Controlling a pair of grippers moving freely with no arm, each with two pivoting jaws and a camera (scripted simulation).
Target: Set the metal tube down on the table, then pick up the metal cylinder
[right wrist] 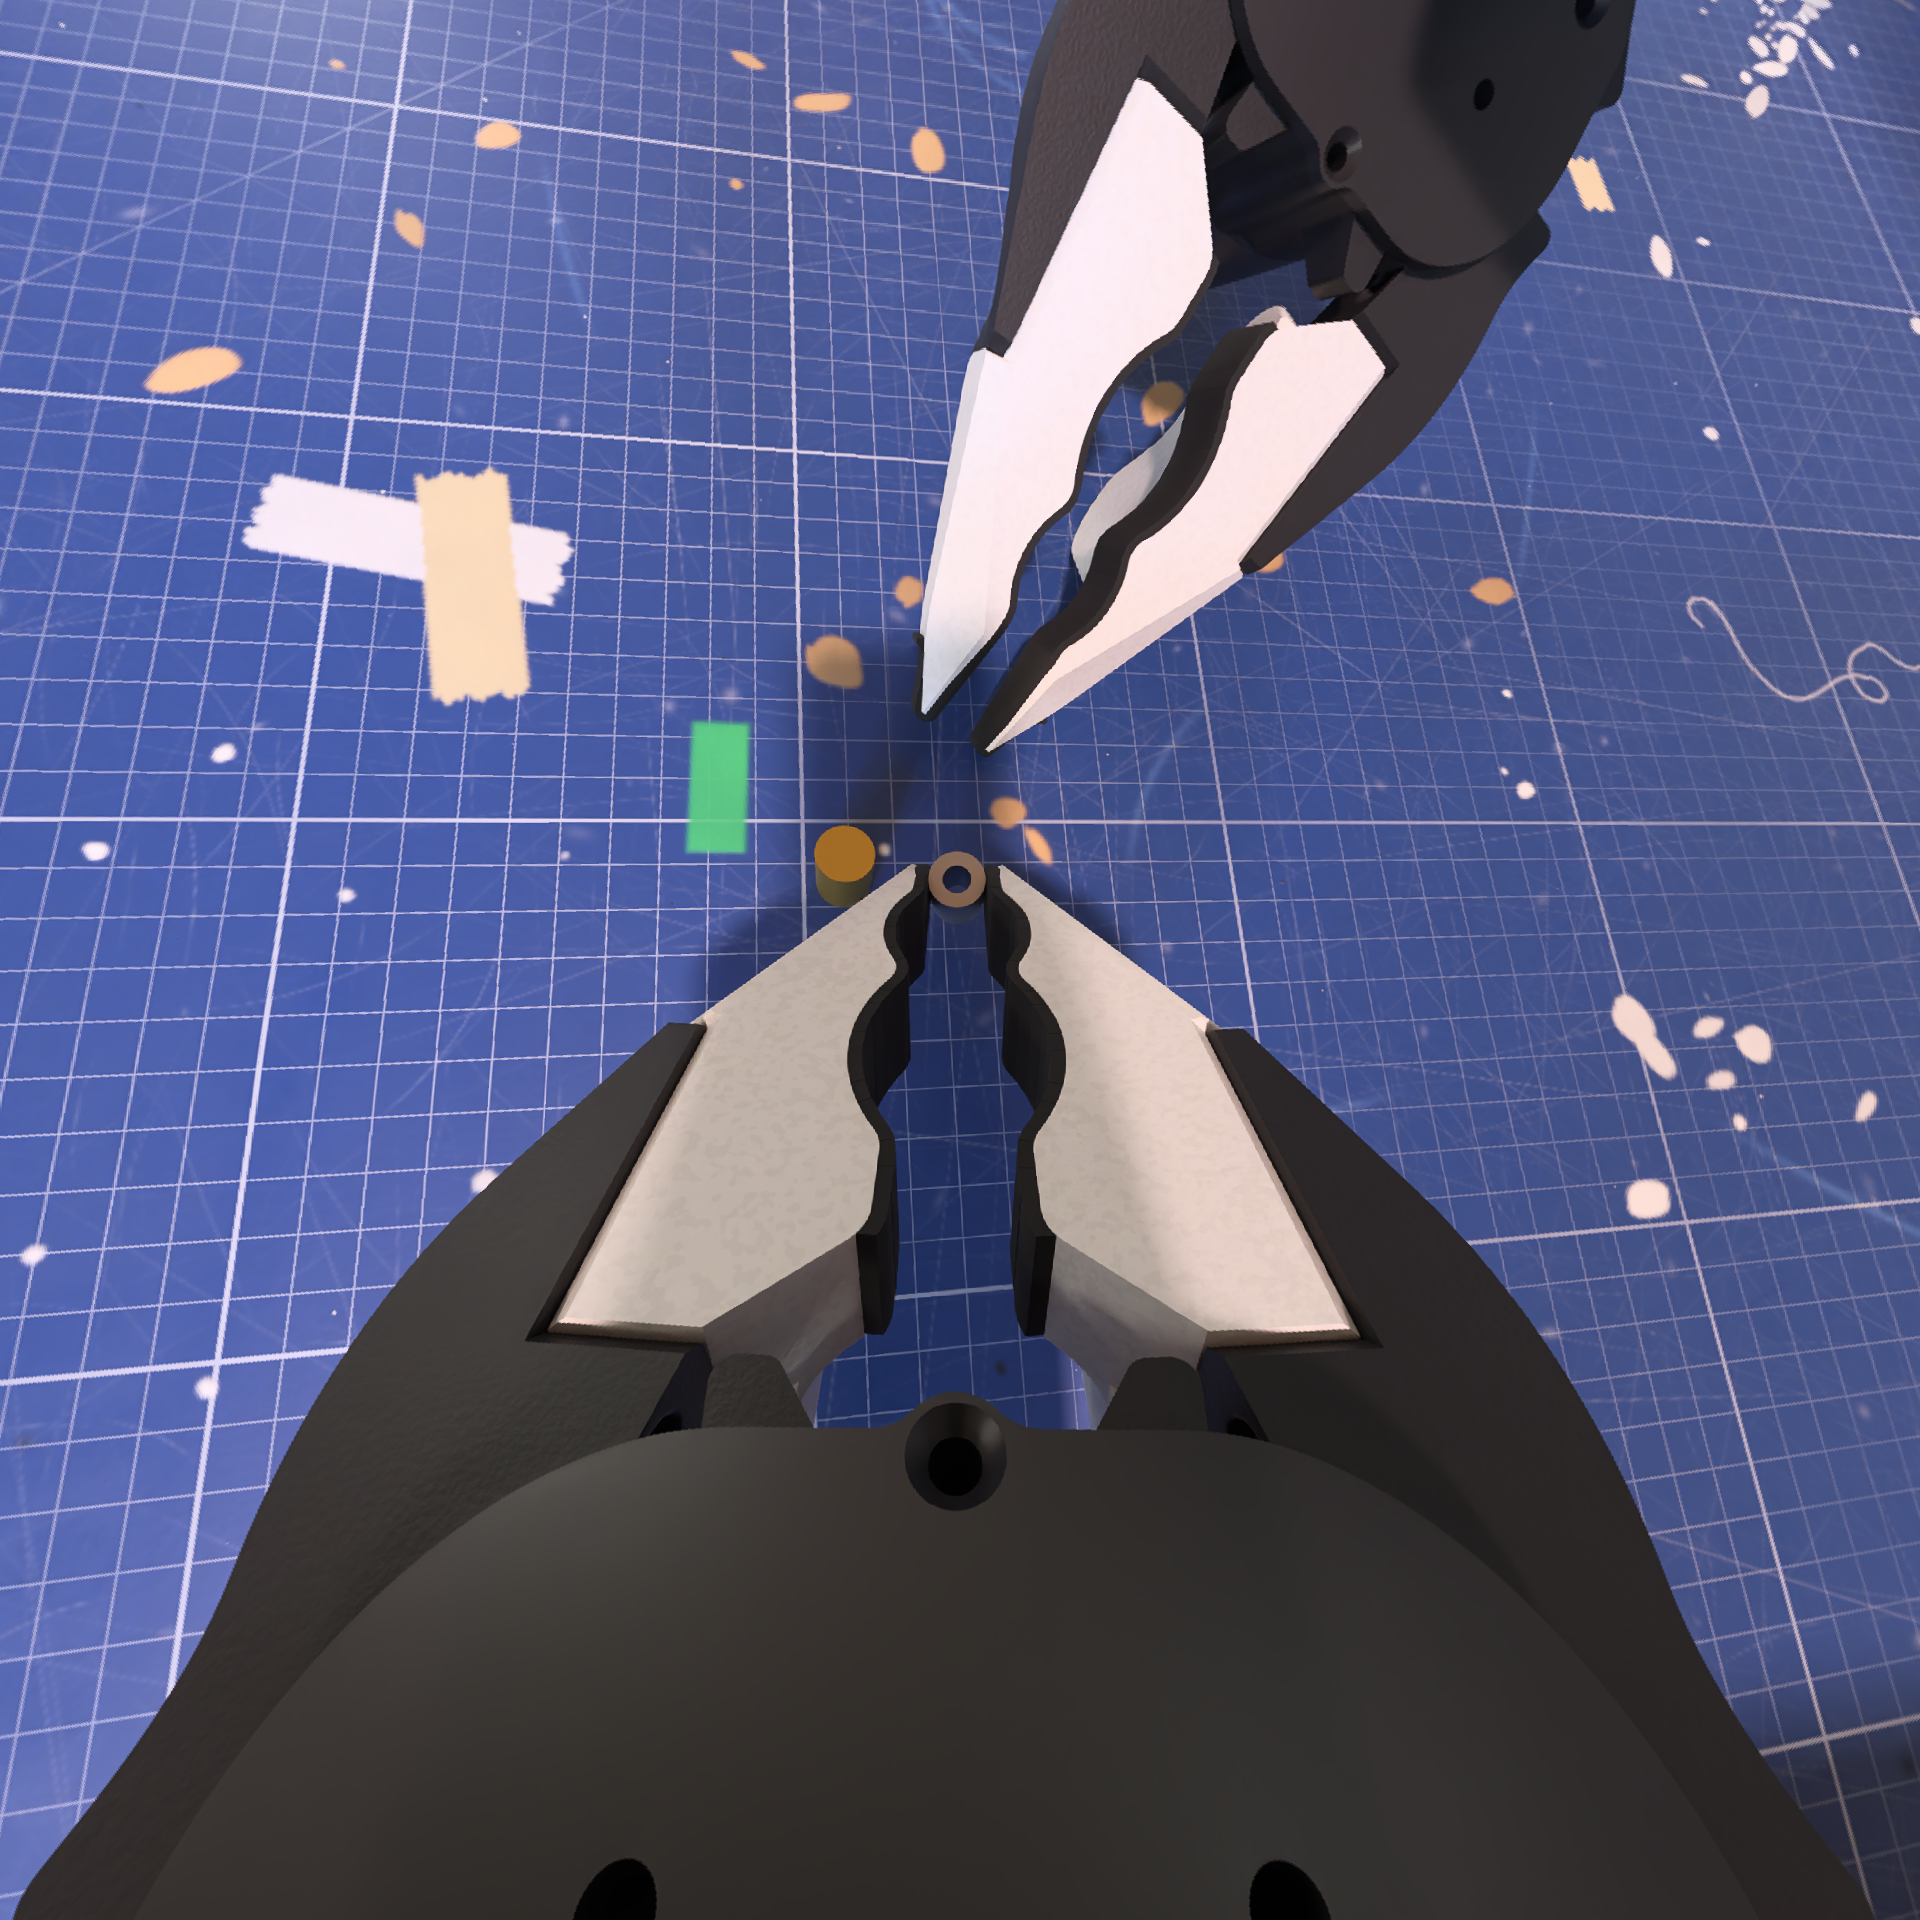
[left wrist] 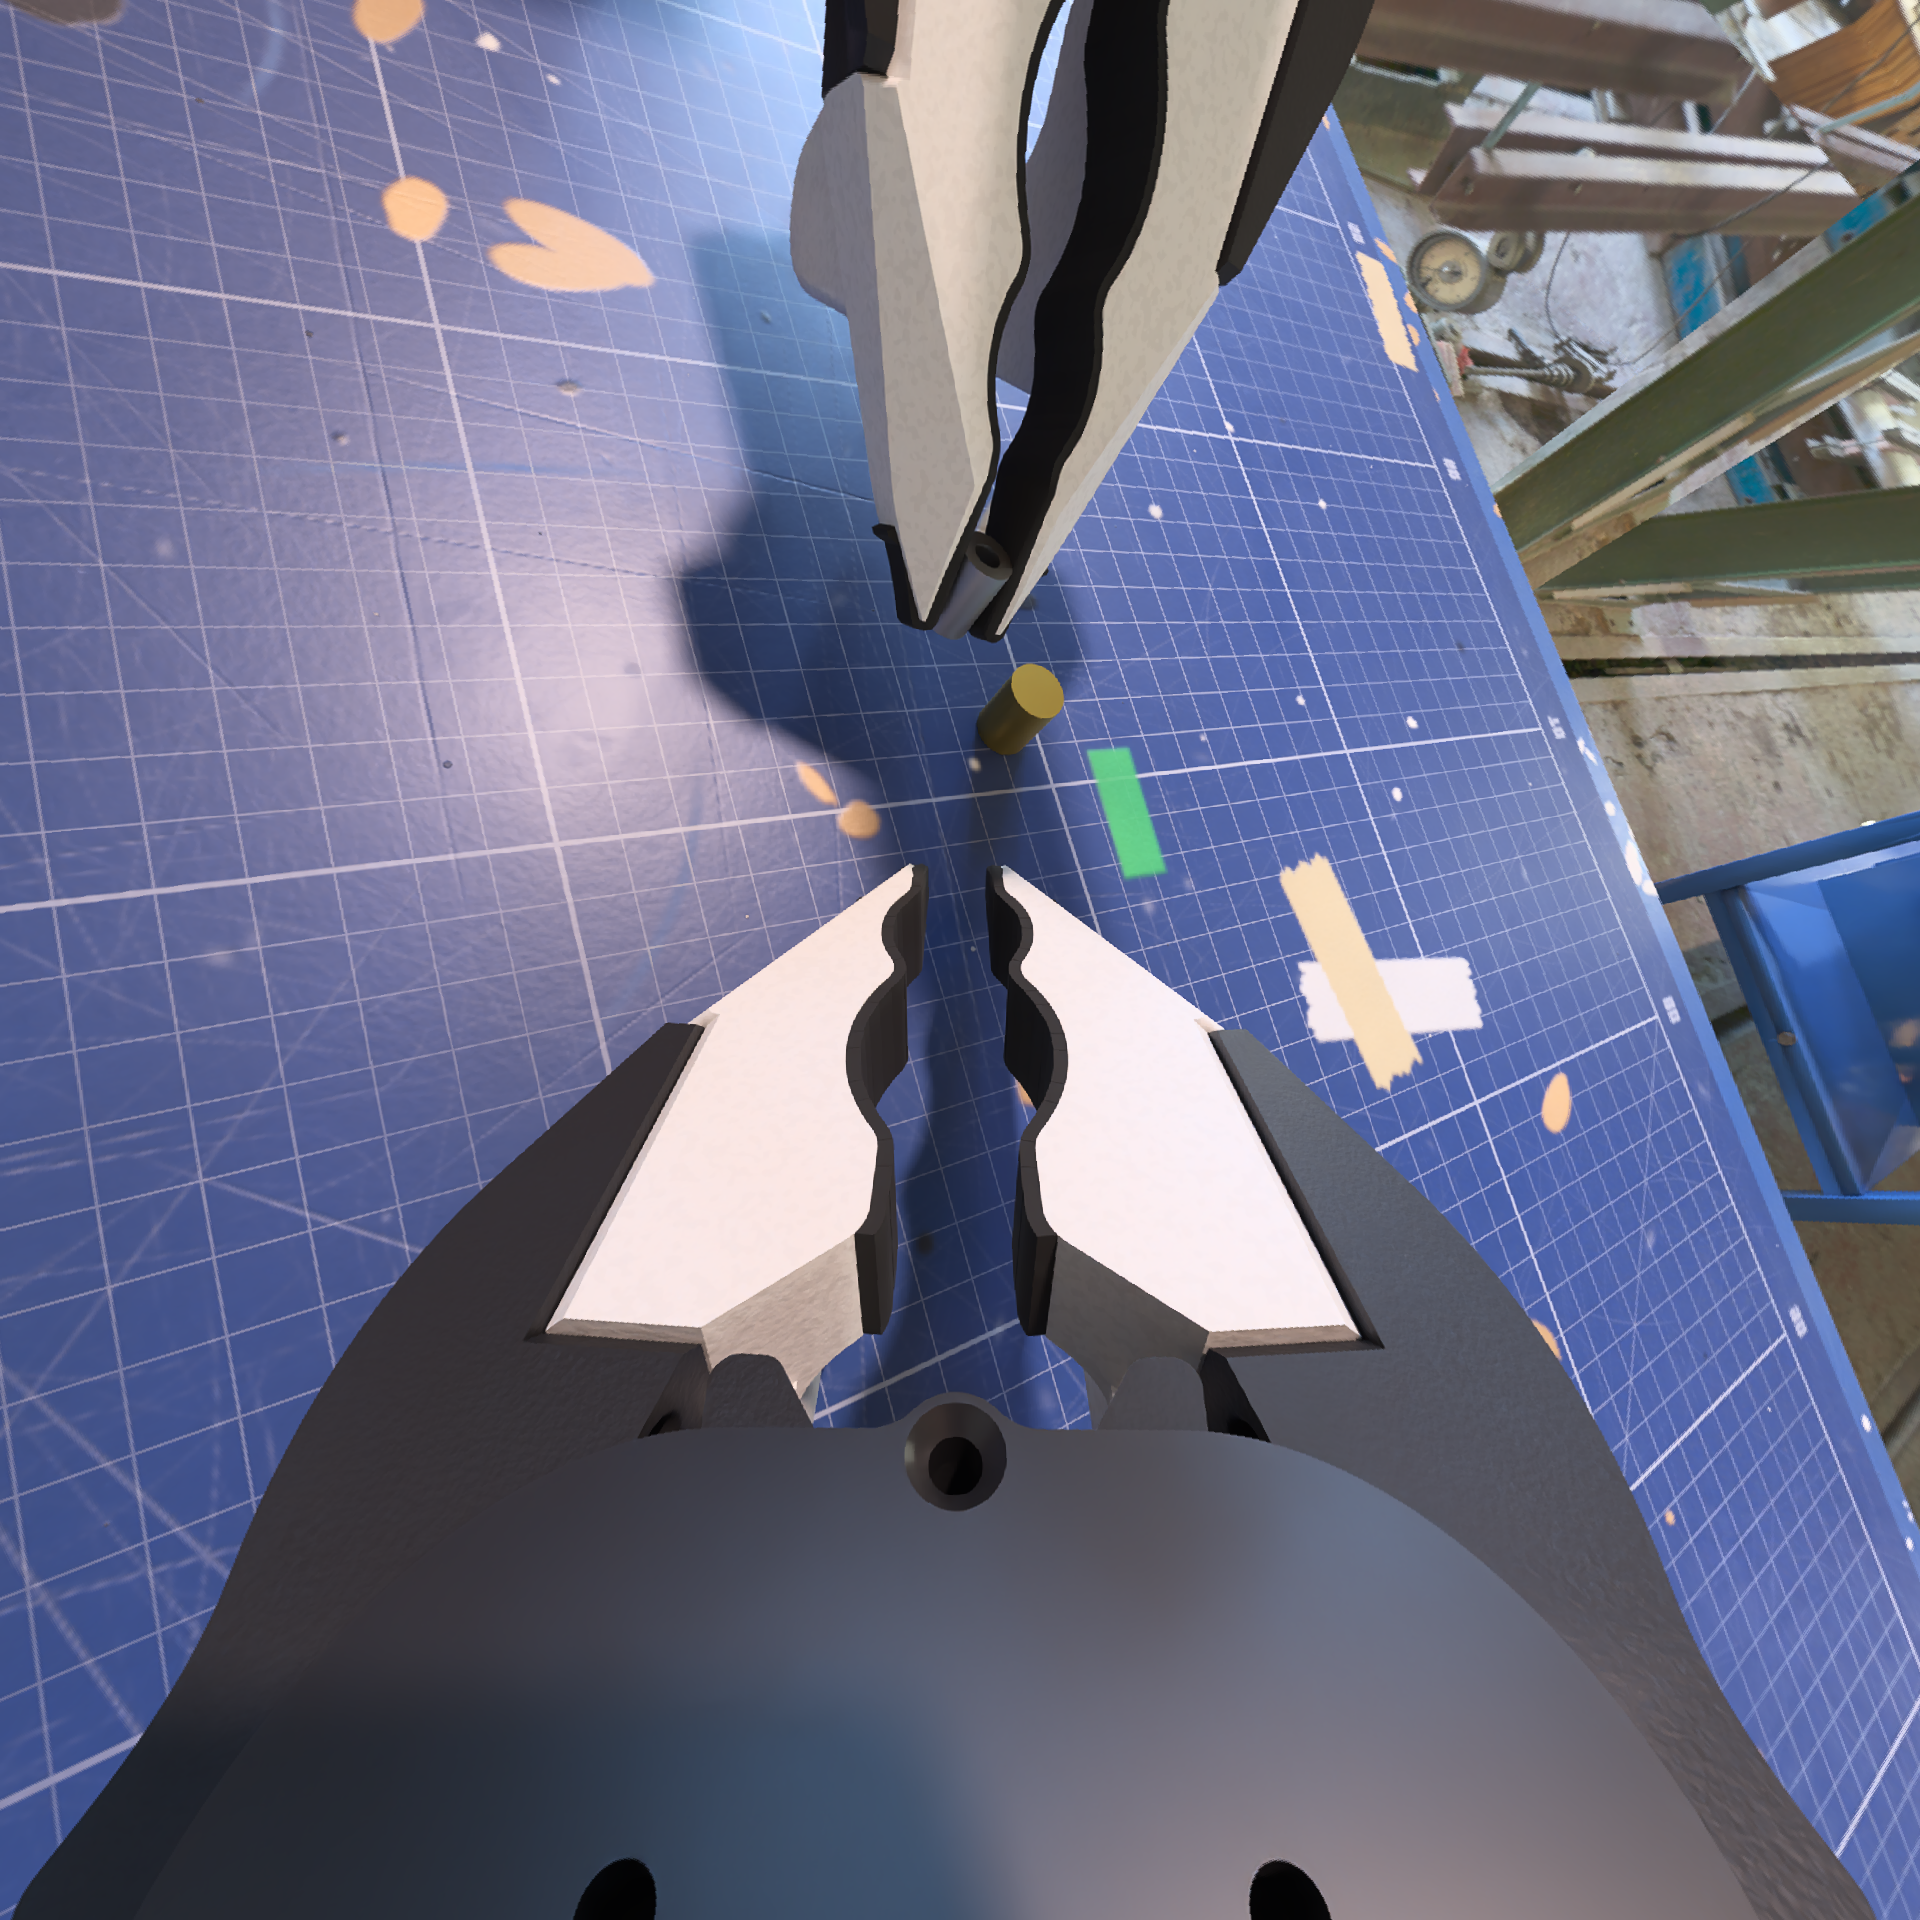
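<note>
A small grey metal tube (left wrist: 985, 582) is pinched between the fingertips of my right gripper (left wrist: 958, 623), which reaches down from the top of the left wrist view. In the right wrist view I see the tube's ring-shaped end (right wrist: 956, 879) between my right gripper's (right wrist: 956, 875) tips. A short brass cylinder (left wrist: 1020, 710) stands upright on the blue grid mat (left wrist: 416, 727), just beside the tube; it also shows in the right wrist view (right wrist: 844, 862), left of my fingertips. My left gripper (left wrist: 953, 873) is narrowly open and empty, hovering short of the cylinder; it also shows in the right wrist view (right wrist: 954, 725).
A green tape strip (left wrist: 1125, 812) lies flat next to the cylinder, and crossed white and tan tape (left wrist: 1361, 987) lies farther right. The table's right edge (left wrist: 1558, 727) runs diagonally, with a blue bin (left wrist: 1829, 1018) beyond it. Paint spots dot the mat.
</note>
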